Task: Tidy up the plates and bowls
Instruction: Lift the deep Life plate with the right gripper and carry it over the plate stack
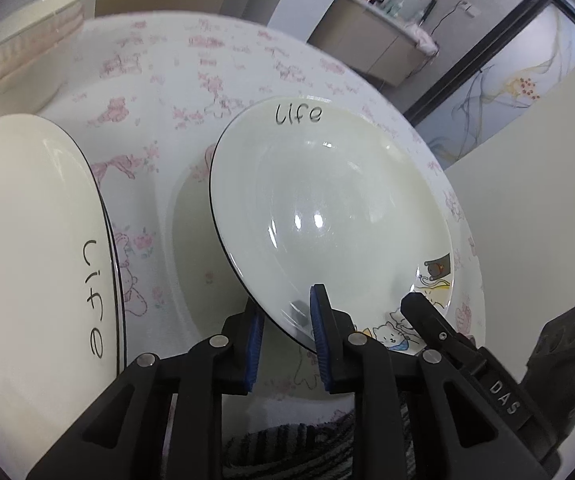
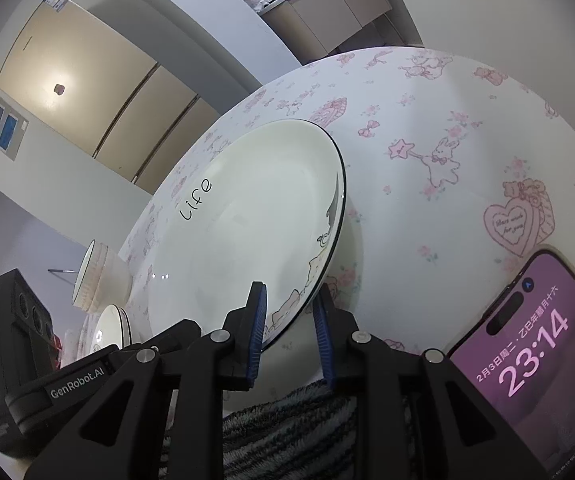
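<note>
The white plate (image 1: 327, 208) looks like glossy glazed ceramic, the tablecloth (image 2: 467, 128) a smooth printed sheet, gripper fingers (image 1: 233, 354) matt black plastic with ribbed blue pads (image 1: 318, 320).

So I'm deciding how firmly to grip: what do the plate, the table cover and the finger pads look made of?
Plate: glazed ceramic or porcelain by the look, with glossy highlights and a thin dark rim line. Table cover: probably smooth printed vinyl, with a soft sheen and pink cartoon print. Finger pads: matte blue, likely rubber or foam.
</note>
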A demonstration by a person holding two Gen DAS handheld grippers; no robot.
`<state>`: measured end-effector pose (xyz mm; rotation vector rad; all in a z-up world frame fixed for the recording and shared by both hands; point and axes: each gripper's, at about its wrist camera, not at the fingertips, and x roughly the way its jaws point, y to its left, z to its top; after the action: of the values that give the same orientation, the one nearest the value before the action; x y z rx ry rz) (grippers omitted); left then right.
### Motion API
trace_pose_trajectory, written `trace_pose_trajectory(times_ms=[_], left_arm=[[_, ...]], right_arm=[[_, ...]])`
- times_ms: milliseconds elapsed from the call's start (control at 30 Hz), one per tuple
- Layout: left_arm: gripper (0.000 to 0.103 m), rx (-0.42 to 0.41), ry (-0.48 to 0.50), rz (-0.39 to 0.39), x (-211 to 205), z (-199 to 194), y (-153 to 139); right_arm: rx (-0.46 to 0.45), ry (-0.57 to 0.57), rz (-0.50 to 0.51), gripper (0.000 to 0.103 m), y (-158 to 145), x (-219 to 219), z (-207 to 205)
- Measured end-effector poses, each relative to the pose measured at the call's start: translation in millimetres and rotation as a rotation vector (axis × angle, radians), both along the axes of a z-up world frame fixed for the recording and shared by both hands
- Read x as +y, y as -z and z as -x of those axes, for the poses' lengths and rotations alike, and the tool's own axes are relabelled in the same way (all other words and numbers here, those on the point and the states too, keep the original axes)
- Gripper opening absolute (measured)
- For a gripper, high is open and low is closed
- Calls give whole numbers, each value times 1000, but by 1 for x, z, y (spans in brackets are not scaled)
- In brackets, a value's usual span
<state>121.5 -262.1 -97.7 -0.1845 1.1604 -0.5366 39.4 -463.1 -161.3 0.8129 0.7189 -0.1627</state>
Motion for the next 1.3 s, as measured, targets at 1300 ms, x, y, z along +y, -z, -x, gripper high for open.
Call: trace_pose_trajectory(times_ms=[1300], left_arm=[[28,-922,-141,106,116,141,-138]], right_arm=[[-550,-74,323,21,-134,113,60]])
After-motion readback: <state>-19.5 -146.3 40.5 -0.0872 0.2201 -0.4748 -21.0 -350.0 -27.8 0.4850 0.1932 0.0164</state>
